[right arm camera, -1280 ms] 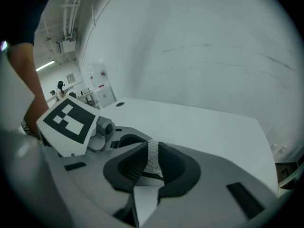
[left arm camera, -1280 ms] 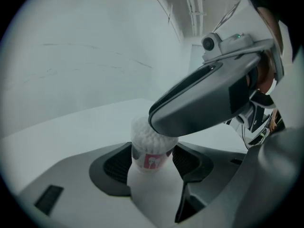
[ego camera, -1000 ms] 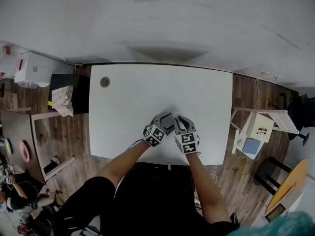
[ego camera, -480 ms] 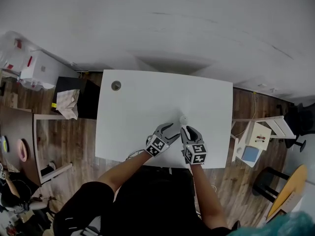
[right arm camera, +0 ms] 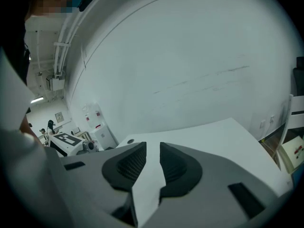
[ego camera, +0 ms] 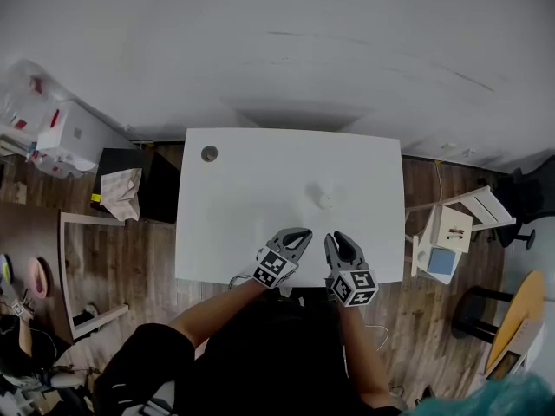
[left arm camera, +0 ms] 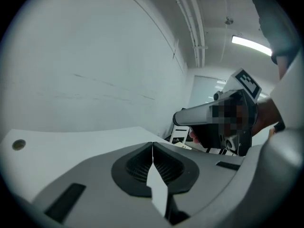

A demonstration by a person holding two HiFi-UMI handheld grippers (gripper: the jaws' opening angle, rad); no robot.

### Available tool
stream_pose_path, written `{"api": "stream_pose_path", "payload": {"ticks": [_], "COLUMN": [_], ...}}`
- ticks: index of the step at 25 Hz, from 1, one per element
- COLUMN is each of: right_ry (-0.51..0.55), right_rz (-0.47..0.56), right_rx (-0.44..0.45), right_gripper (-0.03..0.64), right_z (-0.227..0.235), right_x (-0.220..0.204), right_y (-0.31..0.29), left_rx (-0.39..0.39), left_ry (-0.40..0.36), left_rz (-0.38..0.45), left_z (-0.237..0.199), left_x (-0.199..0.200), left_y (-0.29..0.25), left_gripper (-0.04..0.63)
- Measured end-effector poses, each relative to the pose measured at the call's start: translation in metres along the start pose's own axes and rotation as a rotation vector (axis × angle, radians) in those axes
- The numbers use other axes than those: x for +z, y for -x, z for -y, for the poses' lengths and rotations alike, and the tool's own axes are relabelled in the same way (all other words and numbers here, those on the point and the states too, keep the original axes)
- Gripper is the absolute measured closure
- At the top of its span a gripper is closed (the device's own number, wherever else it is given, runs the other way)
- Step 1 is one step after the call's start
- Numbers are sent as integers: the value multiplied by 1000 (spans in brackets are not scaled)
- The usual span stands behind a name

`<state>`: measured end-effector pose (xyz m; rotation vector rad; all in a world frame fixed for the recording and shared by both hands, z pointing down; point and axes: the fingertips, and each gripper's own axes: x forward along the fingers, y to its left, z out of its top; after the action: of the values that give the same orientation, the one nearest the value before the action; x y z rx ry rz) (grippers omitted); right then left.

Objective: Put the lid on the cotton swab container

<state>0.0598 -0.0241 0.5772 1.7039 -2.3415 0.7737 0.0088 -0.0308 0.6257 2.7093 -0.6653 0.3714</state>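
Observation:
A small white round cotton swab container (ego camera: 325,200) stands alone on the white table (ego camera: 234,224), right of the middle. I cannot tell from here whether its lid sits on it. My left gripper (ego camera: 303,231) hovers at the table's front edge, short of the container, with its jaws shut and nothing between them (left arm camera: 152,144). My right gripper (ego camera: 333,237) is beside it, also short of the container, and its pads stand a narrow gap apart with nothing in the gap (right arm camera: 153,148). Neither gripper view shows the container.
A round cable hole (ego camera: 209,153) lies in the table's far left corner. A white side stand (ego camera: 451,232) and a chair are at the right. A black bin (ego camera: 130,172) and white boxes (ego camera: 69,137) are at the left, on wooden floor.
Both grippers have drawn back from the middle of the table to its front edge, leaving the container standing by itself. The left jaws have closed.

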Motion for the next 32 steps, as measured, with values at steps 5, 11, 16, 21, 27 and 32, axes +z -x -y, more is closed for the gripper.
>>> {"api": "stream_pose_path", "payload": {"ticks": [5,11,16,21,27,32], "right_ry": [55,79,99,219,206,240], "right_rz": [138,216,237,315,278,269], "right_rx": [-92,-160,-185,-209,-175,-157], "right_gripper": [538,568,577,578,580,581], "right_z": [-22,-43,-50,-60,-59,-60], "right_x": [26,32,29,40,33,9], "right_y": [39,84,121,166,225,266], "left_rx": [-49,-117,-77,-13,104,179], "left_ry": [44,6,19,23,-34,-50], "left_rz": [71,100,126,186,271,270], "left_z": [34,81,104,140,208,260], "left_x": [24,35,51,81,108,96], "left_y": [35,52,61,76,95,104], "left_gripper": [581,581,581,581,581,581]}}
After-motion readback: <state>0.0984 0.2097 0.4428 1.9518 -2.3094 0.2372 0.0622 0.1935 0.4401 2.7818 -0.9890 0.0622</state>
